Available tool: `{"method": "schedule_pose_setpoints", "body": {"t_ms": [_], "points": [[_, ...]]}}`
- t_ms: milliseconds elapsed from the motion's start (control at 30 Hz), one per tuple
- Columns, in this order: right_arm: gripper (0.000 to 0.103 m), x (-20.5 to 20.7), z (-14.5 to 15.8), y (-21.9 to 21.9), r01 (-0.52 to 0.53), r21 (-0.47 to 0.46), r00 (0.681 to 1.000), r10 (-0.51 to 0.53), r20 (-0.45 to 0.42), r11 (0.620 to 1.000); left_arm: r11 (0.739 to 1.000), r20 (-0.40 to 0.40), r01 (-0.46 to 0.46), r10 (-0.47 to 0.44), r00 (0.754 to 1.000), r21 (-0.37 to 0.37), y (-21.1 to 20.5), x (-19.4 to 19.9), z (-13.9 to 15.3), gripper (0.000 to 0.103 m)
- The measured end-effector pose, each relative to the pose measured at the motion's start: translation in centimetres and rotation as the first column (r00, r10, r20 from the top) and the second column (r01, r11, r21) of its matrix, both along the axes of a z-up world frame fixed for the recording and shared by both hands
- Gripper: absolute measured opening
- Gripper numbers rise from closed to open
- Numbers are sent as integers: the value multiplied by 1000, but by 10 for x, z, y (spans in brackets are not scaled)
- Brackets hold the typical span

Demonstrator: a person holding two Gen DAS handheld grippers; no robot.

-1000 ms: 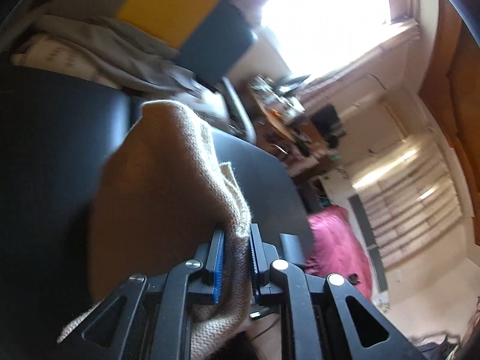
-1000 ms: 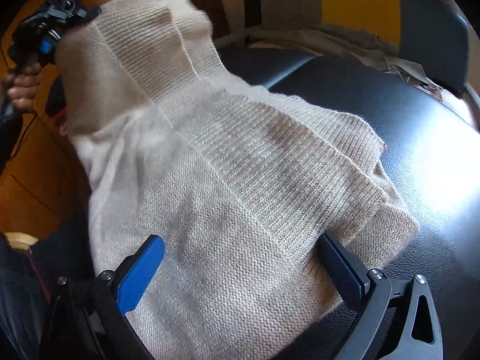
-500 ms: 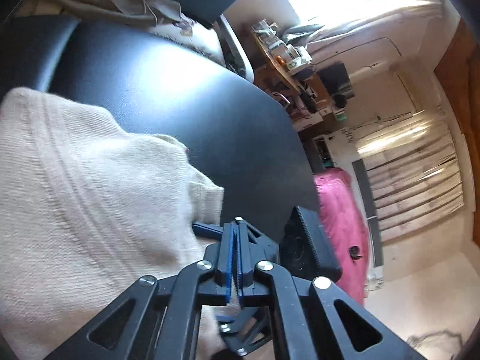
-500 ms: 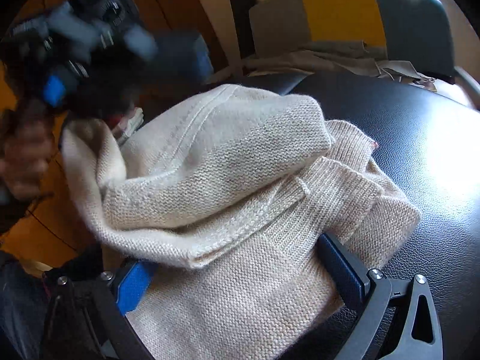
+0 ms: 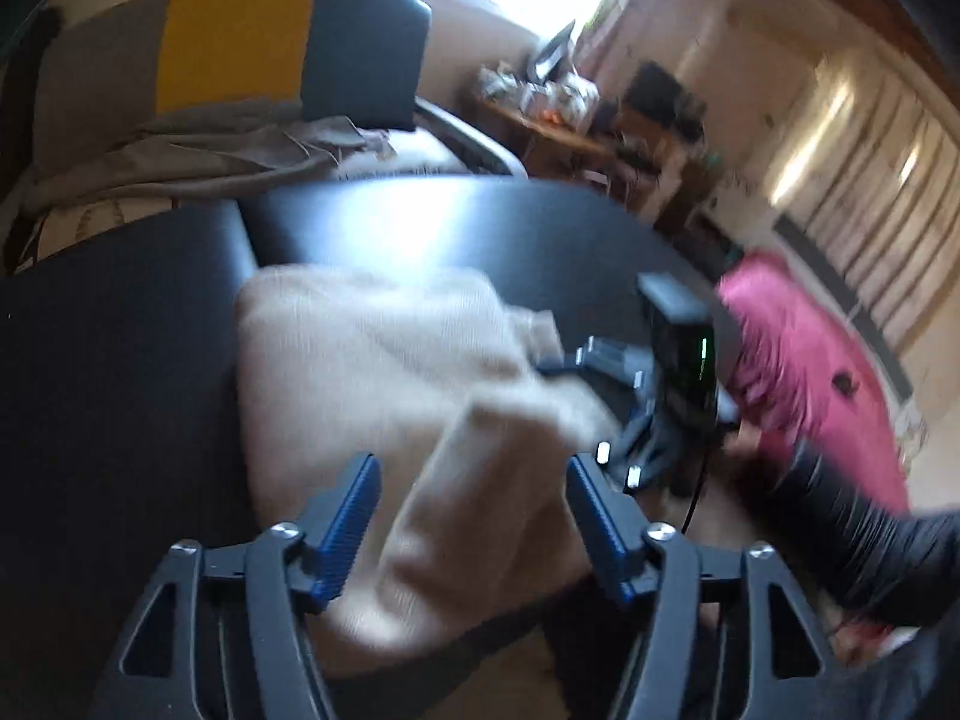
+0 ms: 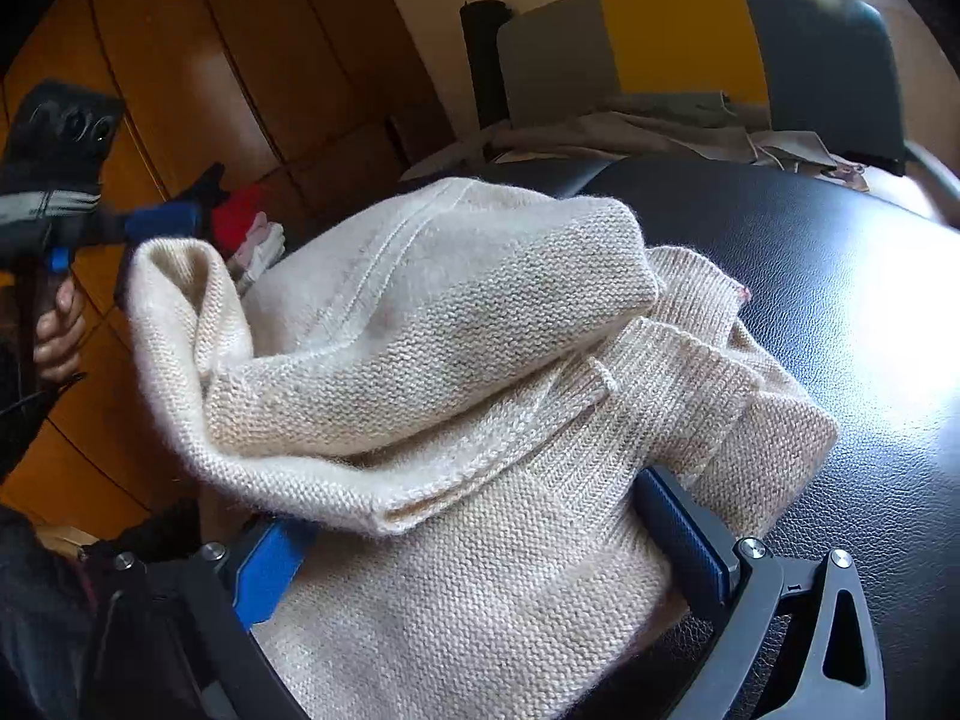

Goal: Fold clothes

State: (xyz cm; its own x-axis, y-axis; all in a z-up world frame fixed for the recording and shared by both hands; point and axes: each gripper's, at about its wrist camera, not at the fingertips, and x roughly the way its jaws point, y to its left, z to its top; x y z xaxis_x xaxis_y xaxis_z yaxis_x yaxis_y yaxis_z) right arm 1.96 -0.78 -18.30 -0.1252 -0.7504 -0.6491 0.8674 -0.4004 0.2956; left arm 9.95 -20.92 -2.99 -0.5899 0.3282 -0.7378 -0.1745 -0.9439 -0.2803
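A cream knit sweater [image 6: 456, 360] lies bunched and partly folded over on a black leather surface [image 6: 840, 276]. It also shows, blurred, in the left wrist view [image 5: 384, 360]. My left gripper [image 5: 468, 516] is open, its blue pads spread on either side of a hanging fold of the sweater, not clamping it. My right gripper [image 6: 480, 546] is open, its jaws wide around the sweater's near edge with the knit resting between them. The left gripper also appears at the far left of the right wrist view [image 6: 150, 222], next to the sweater's raised corner.
A chair with a grey, yellow and dark blue back [image 6: 690, 48] holds grey cloth [image 6: 630, 132] behind the surface. Wooden panelling [image 6: 210, 78] stands at left. A pink cloth [image 5: 798, 360] and a cluttered table [image 5: 558, 108] lie beyond the surface's right edge.
My left gripper carried the sweater's corner over onto the pile, then opened and let it go. My right gripper stayed open in place around the near edge.
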Motion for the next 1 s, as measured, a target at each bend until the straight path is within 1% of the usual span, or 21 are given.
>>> {"method": "schedule_pose_setpoints", "body": {"t_ms": [67,100,167,267,400,467,500,533,567,633,667,700,733,767,800,833,867,900,933,967,1000], "points": [[103,5,0,-2,4,19,1000,-4,-21,1000,995,-13,46,-47,999,-84,11,6,-8,81],[103,7,-1,-3,6,27,1000,-5,-31,1000,989,-25,73,-77,997,-130,18,7,-11,81],[103,12,-1,-5,13,36,999,-12,-39,999,974,-17,126,-132,991,-188,33,4,-21,81],[103,11,2,1,28,18,999,-28,-31,999,953,-4,185,-192,981,-239,52,-10,-28,81],[103,5,8,10,37,8,999,-37,-34,999,935,-10,252,-262,965,-251,71,-28,-31,81],[103,4,9,6,38,13,998,-38,-47,999,926,13,290,-295,955,-241,77,-38,-36,78],[103,3,11,4,39,13,998,-38,-52,999,926,24,303,-306,952,-227,80,-43,-38,75],[103,2,13,4,39,11,998,-38,-53,999,925,34,311,-311,950,-217,82,-48,-41,74],[103,0,13,4,38,7,998,-38,-51,999,928,37,295,-294,955,-228,82,-51,-45,74],[103,-2,14,7,38,-8,998,-39,-40,999,926,48,271,-268,962,-264,84,-54,-55,64],[103,-3,14,7,39,-16,999,-39,-35,999,924,51,261,-257,965,-280,85,-55,-60,46],[103,-4,14,8,39,-24,999,-40,-29,999,932,40,247,-246,969,-266,81,-53,-60,34],[103,-4,14,9,39,-32,999,-40,-23,999,942,32,232,-232,972,-242,76,-52,-60,30],[103,-6,14,10,40,-42,999,-41,-16,998,963,31,209,-207,978,-172,67,-53,-58,25],[103,-8,14,11,40,-52,999,-41,-8,998,979,31,183,-181,983,-92,56,-53,-56,23],[103,-10,14,13,41,-61,999,-41,-1,997,989,24,146,-147,989,23,42,-54,-54,21],[103,-10,14,15,41,-70,999,-41,6,997,984,22,108,-112,993,138,27,-54,-51,20],[103,-11,14,16,41,-76,999,-41,11,996,964,20,70,-78,997,255,12,-55,-50,19],[103,-12,15,13,41,-78,999,-40,12,996,923,11,34,-41,999,383,-5,-54,-50,19],[103,-13,15,11,41,-77,999,-40,11,996,869,5,2,-5,1000,496,-20,-53,-50,19],[103,-12,16,9,41,-74,999,-40,7,996,822,-2,-22,28,1000,569,-31,-53,-50,19]]}}
